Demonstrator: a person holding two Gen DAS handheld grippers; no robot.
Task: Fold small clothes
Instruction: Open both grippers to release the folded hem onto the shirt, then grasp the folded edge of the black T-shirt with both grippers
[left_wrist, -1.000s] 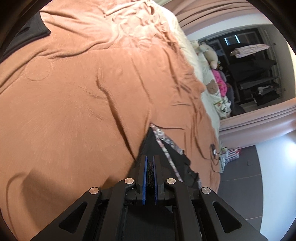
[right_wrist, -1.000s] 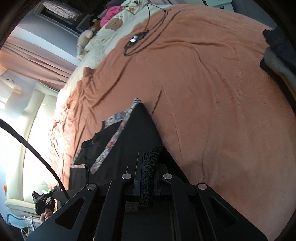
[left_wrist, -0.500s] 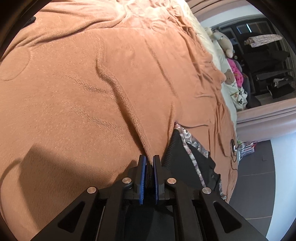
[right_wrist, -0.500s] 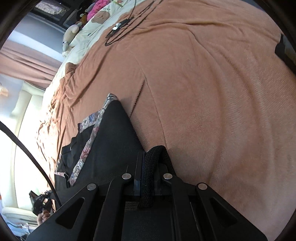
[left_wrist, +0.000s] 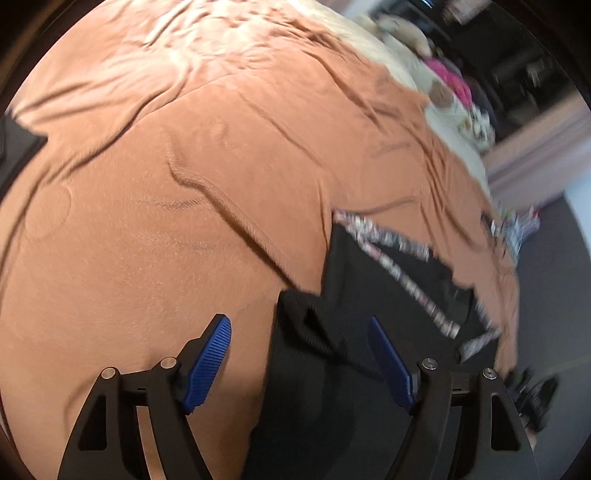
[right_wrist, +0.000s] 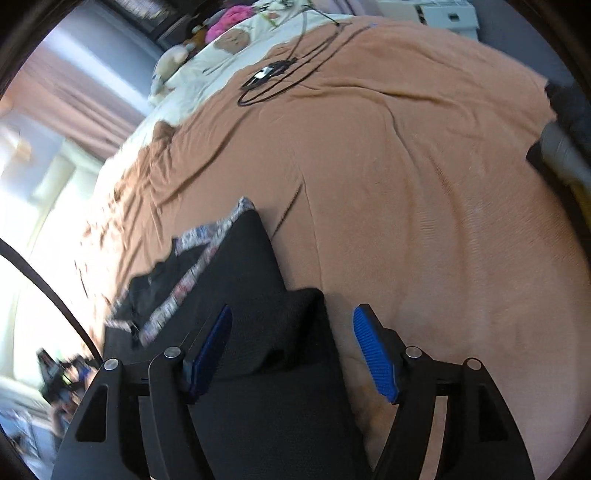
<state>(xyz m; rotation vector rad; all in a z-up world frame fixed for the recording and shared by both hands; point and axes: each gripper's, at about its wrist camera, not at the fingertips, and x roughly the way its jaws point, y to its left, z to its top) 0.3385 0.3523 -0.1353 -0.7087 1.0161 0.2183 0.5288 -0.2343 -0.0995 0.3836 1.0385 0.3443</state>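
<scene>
A small black garment (left_wrist: 354, 295) with a floral patterned trim (left_wrist: 391, 251) lies on the orange-brown blanket (left_wrist: 184, 184). In the left wrist view my left gripper (left_wrist: 299, 328) is open, its blue pads apart over the garment's near corner, holding nothing. In the right wrist view the same garment (right_wrist: 251, 273) lies under my right gripper (right_wrist: 291, 321), which is open with its jaws either side of a raised black fold. The floral trim (right_wrist: 195, 273) runs along the garment's left side there.
A black cable with a small device (right_wrist: 273, 74) lies on the far blanket. Stuffed toys (right_wrist: 229, 26) and a cream pillow sit at the bed's head. Dark clothes (right_wrist: 565, 140) lie at the right edge. The bed edge and grey floor (left_wrist: 546, 295) are at right.
Both grippers were shut on the garment's black edge; now both have opened and let it go. The garment lies lower on the blanket, with a corner folded up.
</scene>
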